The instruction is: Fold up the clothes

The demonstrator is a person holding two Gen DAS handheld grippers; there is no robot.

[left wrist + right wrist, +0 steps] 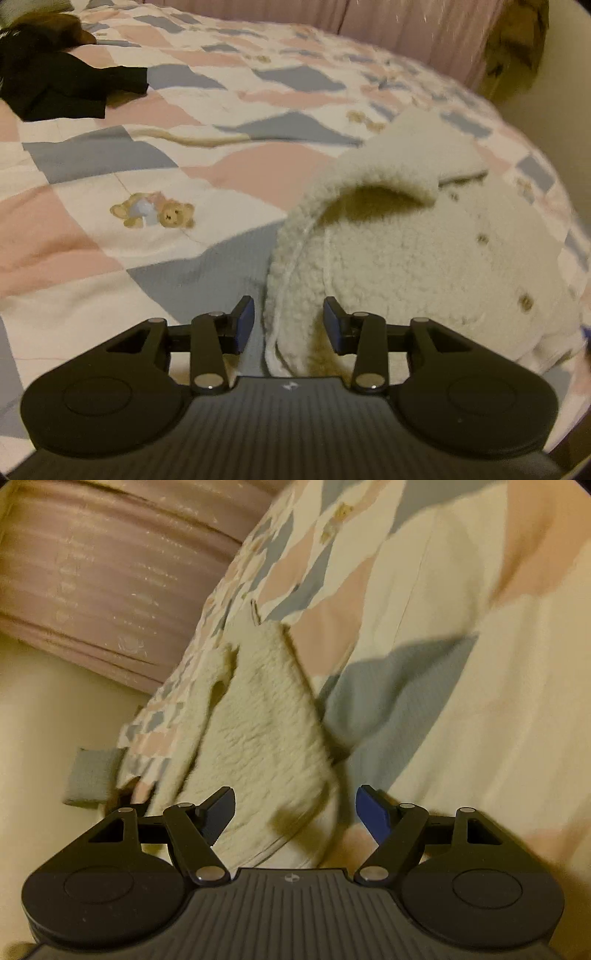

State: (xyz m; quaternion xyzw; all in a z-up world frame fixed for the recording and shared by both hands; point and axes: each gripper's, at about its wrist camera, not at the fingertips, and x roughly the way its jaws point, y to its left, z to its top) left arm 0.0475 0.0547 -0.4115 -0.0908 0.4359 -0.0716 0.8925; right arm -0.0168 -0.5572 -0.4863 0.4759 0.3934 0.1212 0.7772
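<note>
Cream fleece garment lies bunched near the bed's right edge. My left gripper has fingers apart, straddling its hem, unclamped. Right gripper fingers wide, over another edge. I judge: pre-grasp; next, pinch both edges and spread flat.

The cream fleece garment is cut off at the right edge; the black clothing pile at the left.
</note>
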